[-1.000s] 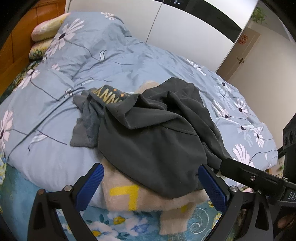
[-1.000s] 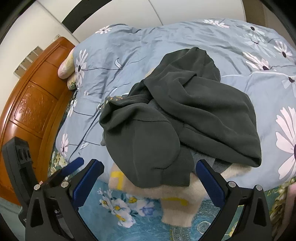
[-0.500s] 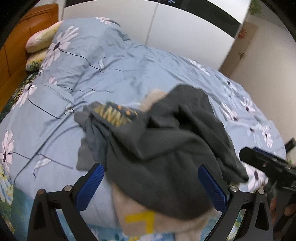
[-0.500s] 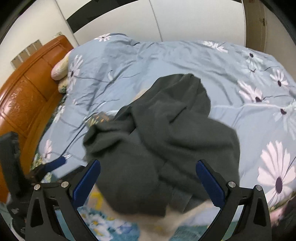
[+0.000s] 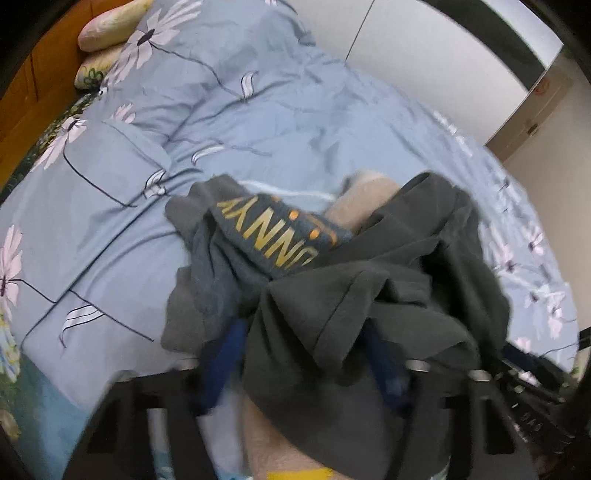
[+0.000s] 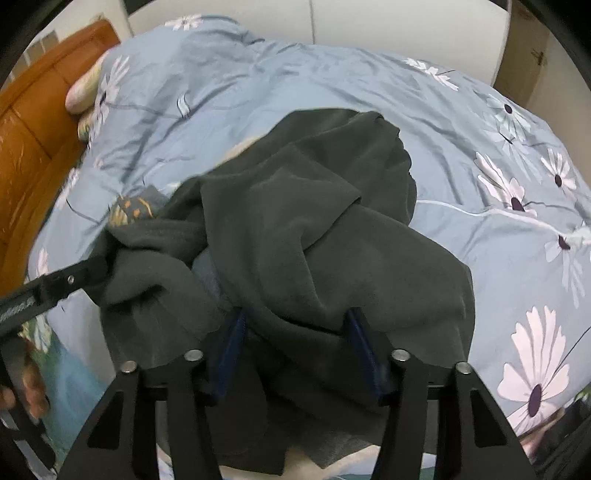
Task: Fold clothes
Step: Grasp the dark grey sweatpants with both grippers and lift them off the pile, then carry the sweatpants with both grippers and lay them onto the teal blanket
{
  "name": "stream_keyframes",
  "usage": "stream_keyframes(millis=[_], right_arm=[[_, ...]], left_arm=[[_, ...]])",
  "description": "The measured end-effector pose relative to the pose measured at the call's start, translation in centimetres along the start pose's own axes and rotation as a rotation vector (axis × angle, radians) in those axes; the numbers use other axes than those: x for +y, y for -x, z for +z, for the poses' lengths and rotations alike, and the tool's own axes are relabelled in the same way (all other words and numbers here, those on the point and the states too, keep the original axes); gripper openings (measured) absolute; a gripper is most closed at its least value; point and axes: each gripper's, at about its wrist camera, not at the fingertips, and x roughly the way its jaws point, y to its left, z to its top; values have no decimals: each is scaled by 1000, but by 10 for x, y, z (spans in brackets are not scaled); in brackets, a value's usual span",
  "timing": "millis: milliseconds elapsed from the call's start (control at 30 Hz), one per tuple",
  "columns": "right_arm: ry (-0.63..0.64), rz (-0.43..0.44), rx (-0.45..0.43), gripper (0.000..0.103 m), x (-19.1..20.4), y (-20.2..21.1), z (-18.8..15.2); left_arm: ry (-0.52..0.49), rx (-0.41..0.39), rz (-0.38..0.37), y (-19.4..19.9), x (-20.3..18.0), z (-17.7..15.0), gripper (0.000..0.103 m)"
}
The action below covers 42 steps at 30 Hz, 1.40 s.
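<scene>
A crumpled dark grey garment (image 5: 369,295) (image 6: 314,221) tops a clothes pile at the near edge of the bed. Under it lie a blue-grey shirt with yellow letters (image 5: 273,229) (image 6: 129,210) and a beige fleece garment (image 5: 365,199). My left gripper (image 5: 304,354) is pushed into the pile's left side, its blue fingers (image 5: 225,354) narrowed on a bunch of dark fabric. My right gripper (image 6: 295,339) is in the right side, fingers (image 6: 360,339) likewise pressed on a dark fold. In the right wrist view the left gripper's tip (image 6: 92,269) is buried in the cloth.
The pile rests on a blue flowered quilt (image 5: 258,110) (image 6: 258,92) covering the bed. A wooden headboard (image 6: 33,129) and pillows (image 5: 107,26) are at the left. White wardrobe doors (image 5: 424,48) stand behind the bed. A hand (image 6: 33,387) holds the left gripper.
Both grippers moved forward from in front of the pile into it. Their jaws went from wide open to narrowed on dark fabric.
</scene>
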Motion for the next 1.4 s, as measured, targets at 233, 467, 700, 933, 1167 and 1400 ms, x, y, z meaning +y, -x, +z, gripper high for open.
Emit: stream_keyframes(millis=[233,467,700,933,1167,1400], right_arm=[[-19,-50,-32,17,-14,29,15],[-87,-30,-185,15,-33,125,8],[-193,15,-252,15,-56,227,-70],[-210,38,-100,14,-55,276,-221],[-252,73,127,14,-55,265,-380],[-306,136,218,14,-66,262,-470]], left_arm=[[-1,-60,18,29,-7,0,9],[-81,-214,-22,130,-26,-17,9],[-151,-279,5,224,-31,-79,9],[-204,-129,105,252,-17,-199,9],[-183,64,218,241,2,-328,9],[-137,126,272,249,14,-398,8]])
